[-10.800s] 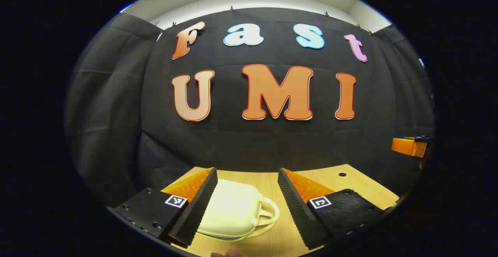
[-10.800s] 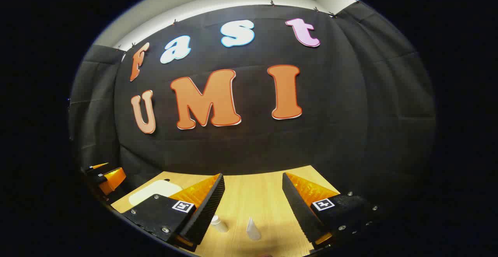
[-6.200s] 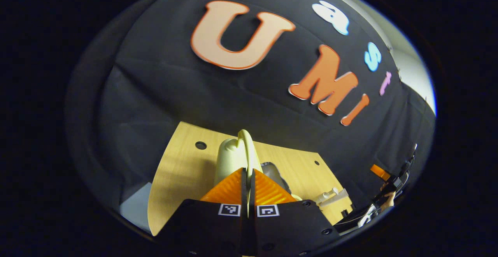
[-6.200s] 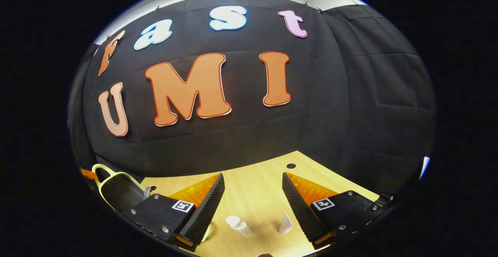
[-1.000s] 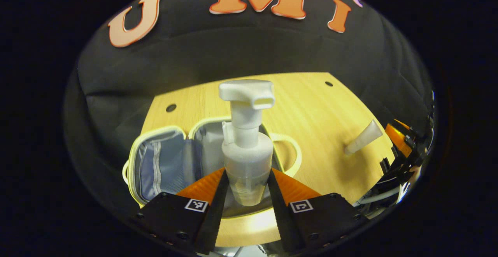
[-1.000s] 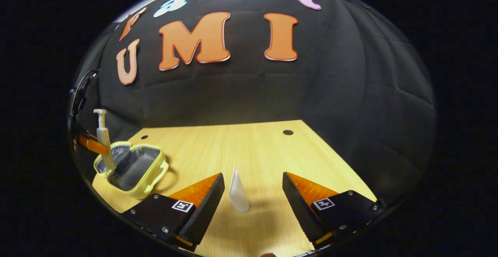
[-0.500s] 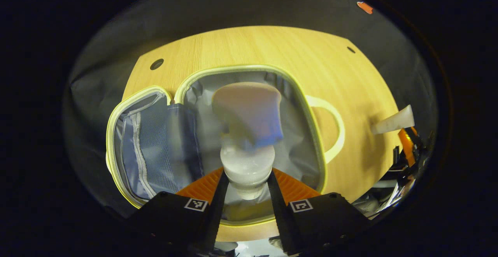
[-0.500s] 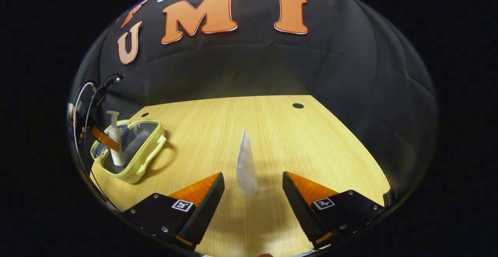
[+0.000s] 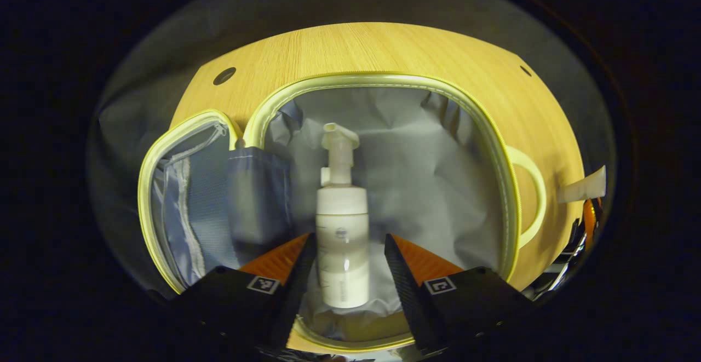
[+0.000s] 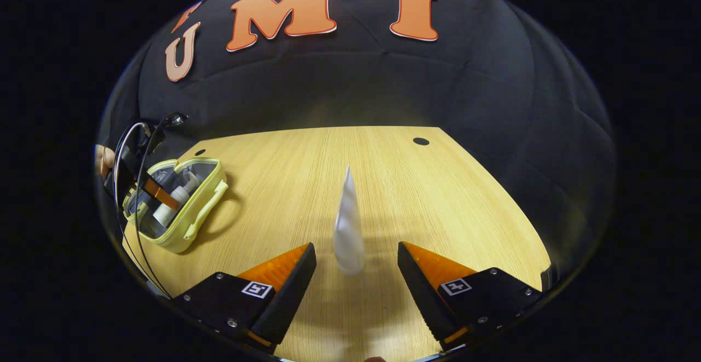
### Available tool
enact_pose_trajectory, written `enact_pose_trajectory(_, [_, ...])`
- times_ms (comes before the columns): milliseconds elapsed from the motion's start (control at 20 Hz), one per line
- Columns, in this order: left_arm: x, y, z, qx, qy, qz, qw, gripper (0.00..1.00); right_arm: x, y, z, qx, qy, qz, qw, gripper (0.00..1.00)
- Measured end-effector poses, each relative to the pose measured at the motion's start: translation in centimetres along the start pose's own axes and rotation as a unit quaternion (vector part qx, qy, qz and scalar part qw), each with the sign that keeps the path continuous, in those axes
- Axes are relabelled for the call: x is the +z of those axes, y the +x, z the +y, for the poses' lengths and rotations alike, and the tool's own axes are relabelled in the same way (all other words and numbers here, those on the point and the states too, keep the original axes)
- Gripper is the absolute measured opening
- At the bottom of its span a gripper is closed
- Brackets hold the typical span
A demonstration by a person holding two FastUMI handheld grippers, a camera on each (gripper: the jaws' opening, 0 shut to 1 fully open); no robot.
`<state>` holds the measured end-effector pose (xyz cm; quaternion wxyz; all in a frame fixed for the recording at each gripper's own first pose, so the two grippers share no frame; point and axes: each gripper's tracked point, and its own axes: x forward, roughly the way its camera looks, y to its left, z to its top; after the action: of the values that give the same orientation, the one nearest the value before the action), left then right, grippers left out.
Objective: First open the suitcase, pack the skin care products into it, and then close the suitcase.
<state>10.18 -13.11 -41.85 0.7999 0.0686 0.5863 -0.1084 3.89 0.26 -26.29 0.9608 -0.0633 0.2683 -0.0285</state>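
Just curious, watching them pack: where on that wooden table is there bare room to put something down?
Most of the light wooden table lies bare: the stretch between the white squeeze tube and the open pale-yellow suitcase, and everything right of the tube. It is crowded inside the suitcase, where the left gripper holds the white pump bottle.

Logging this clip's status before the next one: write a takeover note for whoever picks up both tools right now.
Left tool: fingers either side of the pump bottle, now lying inside the open suitcase; grip unclear, probably releasing.
Right tool: open, bracketing the white tube standing on the table, not yet gripping.
Done: suitcase opened, bottle in.
Left: free the bottle, pack the tube, close the suitcase.
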Motion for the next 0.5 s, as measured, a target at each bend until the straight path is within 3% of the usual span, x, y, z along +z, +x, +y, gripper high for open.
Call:
enact_pose_trajectory(150, [1.7, -1.4, 0.0, 0.016, 0.013, -0.038, 0.999, 0.99, -0.2, 0.9, 0.3, 0.002, 0.000, 0.009, 1.000, 0.96])
enact_pose_trajectory(300, [3.2, -3.8, 0.5, 0.044, 0.033, -0.085, 0.995, 1.00, -0.4, 1.2, 0.3, 0.002, -0.007, 0.015, 1.000, 0.96])
enact_pose_trajectory(500, [5.3, -8.6, -0.1, 0.048, 0.019, -0.165, 0.985, 1.00, -0.9, 2.1, 0.7, 0.002, -0.010, 0.033, 0.999, 0.96])
